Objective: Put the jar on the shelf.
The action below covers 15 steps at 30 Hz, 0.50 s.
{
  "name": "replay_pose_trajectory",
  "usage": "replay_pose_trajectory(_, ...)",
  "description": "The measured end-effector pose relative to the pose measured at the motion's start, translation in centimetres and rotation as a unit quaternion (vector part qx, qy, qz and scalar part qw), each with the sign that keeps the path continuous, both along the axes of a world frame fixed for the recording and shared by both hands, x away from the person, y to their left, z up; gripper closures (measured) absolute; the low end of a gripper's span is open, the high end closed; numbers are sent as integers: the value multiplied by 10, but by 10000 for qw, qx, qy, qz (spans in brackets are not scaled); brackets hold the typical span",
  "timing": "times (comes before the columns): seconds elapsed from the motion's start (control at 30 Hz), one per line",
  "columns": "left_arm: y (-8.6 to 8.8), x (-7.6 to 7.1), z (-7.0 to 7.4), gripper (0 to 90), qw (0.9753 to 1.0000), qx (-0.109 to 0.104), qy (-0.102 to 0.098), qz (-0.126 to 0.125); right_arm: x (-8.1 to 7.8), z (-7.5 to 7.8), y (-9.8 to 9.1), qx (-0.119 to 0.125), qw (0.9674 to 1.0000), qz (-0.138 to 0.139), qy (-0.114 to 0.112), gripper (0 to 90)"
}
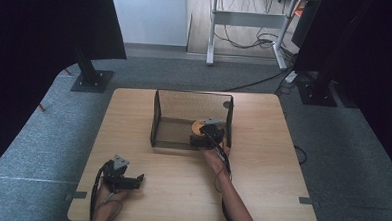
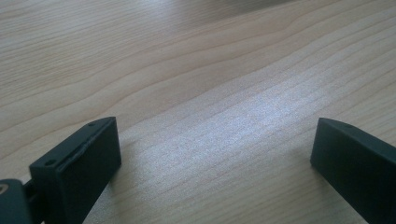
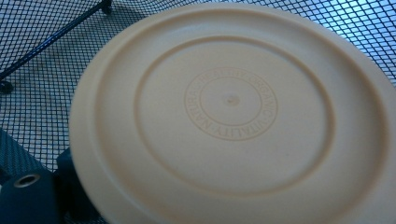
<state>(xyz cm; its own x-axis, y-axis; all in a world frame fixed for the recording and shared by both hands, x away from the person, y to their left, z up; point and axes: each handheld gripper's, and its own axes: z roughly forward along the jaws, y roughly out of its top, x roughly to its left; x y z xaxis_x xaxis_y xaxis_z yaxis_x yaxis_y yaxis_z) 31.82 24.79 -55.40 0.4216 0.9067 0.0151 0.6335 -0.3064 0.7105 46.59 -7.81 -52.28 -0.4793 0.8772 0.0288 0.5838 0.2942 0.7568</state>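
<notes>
A round beige plate (image 1: 198, 126) lies inside a black wire-mesh basket (image 1: 194, 93) at the middle of the wooden table (image 1: 266, 183). My right gripper (image 1: 199, 138) reaches into the basket at the plate's near edge. In the right gripper view the plate (image 3: 233, 116) shows its ringed, embossed face very close up. It covers most of the jaws. One finger (image 3: 28, 196) shows far out at the lower left, so the jaws stand wide apart. My left gripper (image 1: 136, 181) rests low over the table's front left. Its jaws are open (image 2: 215, 144) over bare wood.
The basket's mesh walls (image 3: 56, 56) rise around the plate on the left and far sides. Black stands (image 1: 90, 78) and a desk frame (image 1: 248, 22) stand on the carpet beyond the table. A person's forearm (image 1: 230, 197) crosses the front of the table.
</notes>
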Motion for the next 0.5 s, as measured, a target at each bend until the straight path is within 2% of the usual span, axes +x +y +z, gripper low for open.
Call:
replay_pose_trajectory(0.07,0,0,0,14,10000,0,1,0,1,1,-1,15,10000,7,54,80)
replay_pose_trajectory(0.13,0,0,0,14,10000,3,1,-1,1,3,-2,146,9998,5,101,59)
replay_pose_trajectory(0.2,0,0,0,14,10000,2,2,-1,1,4,-3,204,9997,-15,147,9)
replay_pose_trajectory(0.5,0,0,0,14,10000,2,0,-1,-6,12,-11,250,9997,52,11,0)
